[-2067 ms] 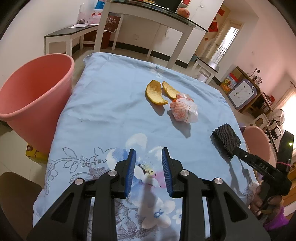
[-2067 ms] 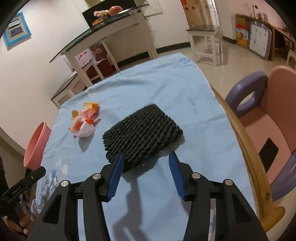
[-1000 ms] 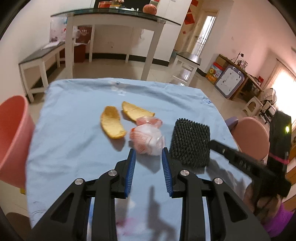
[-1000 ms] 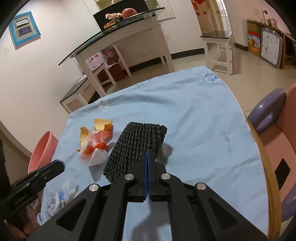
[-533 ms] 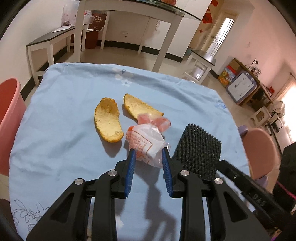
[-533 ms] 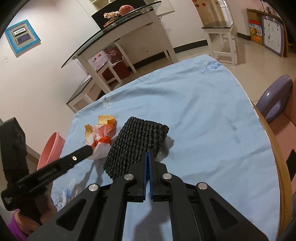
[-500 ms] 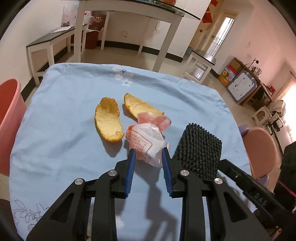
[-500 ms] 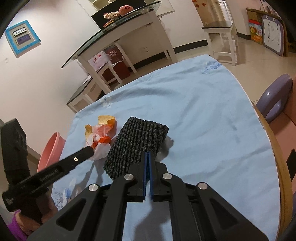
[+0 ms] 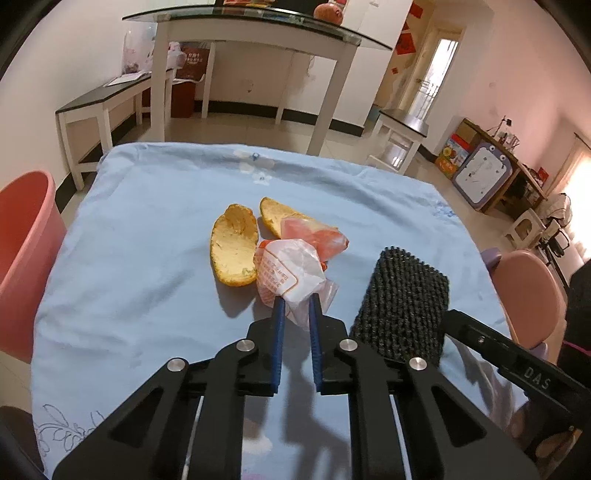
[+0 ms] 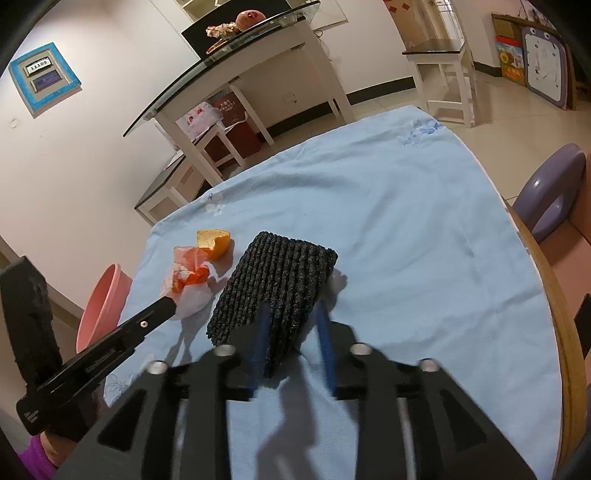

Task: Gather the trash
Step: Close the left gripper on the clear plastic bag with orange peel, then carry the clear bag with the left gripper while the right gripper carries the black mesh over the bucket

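A crumpled white and orange plastic wrapper [image 9: 291, 273] lies on the blue tablecloth [image 9: 147, 229], with two orange peels [image 9: 234, 249] just behind it. My left gripper [image 9: 295, 304] is closed on the wrapper's near edge; it also shows in the right wrist view [image 10: 173, 302]. A black woven cloth [image 10: 277, 284] lies right of the wrapper. My right gripper [image 10: 291, 312] is open, its fingers [image 10: 260, 332] standing either side of the cloth's near end. A pink bin [image 9: 22, 258] stands left of the table.
A purple and pink child chair [image 10: 554, 206] stands at the table's right edge. A glass-topped white table [image 9: 258, 33] and a low bench [image 9: 107, 96] stand behind. The table's wooden rim [image 10: 569, 332] shows at the right.
My left gripper moved forward and closed on the wrapper. My right gripper, shut on the black cloth half a second ago, has opened; the cloth rests on the table.
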The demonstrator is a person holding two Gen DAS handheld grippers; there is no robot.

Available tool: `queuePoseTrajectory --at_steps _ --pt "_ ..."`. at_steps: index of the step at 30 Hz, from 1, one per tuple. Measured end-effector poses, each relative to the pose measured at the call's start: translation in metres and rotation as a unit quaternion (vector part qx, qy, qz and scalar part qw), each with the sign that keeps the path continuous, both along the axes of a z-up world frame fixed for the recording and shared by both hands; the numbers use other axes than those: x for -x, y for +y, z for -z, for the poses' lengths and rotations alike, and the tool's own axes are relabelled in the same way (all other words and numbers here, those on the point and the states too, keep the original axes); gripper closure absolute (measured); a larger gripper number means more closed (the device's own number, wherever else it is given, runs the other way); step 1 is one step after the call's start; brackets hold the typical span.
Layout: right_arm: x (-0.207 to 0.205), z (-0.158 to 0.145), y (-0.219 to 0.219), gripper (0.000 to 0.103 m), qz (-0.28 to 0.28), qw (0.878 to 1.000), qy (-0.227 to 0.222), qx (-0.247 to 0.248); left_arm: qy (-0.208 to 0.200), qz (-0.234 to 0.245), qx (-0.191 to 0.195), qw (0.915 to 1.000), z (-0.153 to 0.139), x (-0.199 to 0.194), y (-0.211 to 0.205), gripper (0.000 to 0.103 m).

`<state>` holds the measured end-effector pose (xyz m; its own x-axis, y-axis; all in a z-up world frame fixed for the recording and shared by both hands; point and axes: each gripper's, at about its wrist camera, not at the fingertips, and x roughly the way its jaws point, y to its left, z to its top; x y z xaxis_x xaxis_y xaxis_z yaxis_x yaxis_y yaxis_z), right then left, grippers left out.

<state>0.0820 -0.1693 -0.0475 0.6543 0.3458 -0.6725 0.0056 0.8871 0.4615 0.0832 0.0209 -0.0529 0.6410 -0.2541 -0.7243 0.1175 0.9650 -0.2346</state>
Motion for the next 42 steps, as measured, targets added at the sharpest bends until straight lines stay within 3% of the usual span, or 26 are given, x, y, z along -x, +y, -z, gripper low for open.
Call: queuePoseTrajectory --at_steps 16,18,19,21,33,42 --pt "-0.011 0.004 0.019 0.063 -0.022 0.998 0.031 0.053 -0.057 0.029 -0.004 0.9979 -0.022 0.042 0.012 0.091" --pt "-0.011 0.004 0.02 0.082 -0.022 0.998 0.029 0.059 -0.061 0.028 -0.004 0.9977 -0.023 0.045 0.014 0.091" --pt "-0.011 0.003 0.021 0.084 -0.02 0.997 0.028 0.063 -0.063 0.028 -0.003 0.9976 -0.024 0.046 0.015 0.091" --pt "-0.009 0.001 0.023 0.094 -0.017 0.997 0.021 0.069 -0.068 0.027 -0.004 0.9973 -0.027 0.049 0.018 0.091" --pt "0.015 -0.045 0.039 0.095 -0.017 0.994 -0.064 0.092 -0.109 0.011 -0.009 0.9939 -0.042 0.072 0.04 0.091" --pt "0.015 -0.074 0.074 0.095 -0.053 0.988 -0.102 0.102 -0.131 -0.027 -0.008 0.991 -0.055 0.085 0.071 0.091"
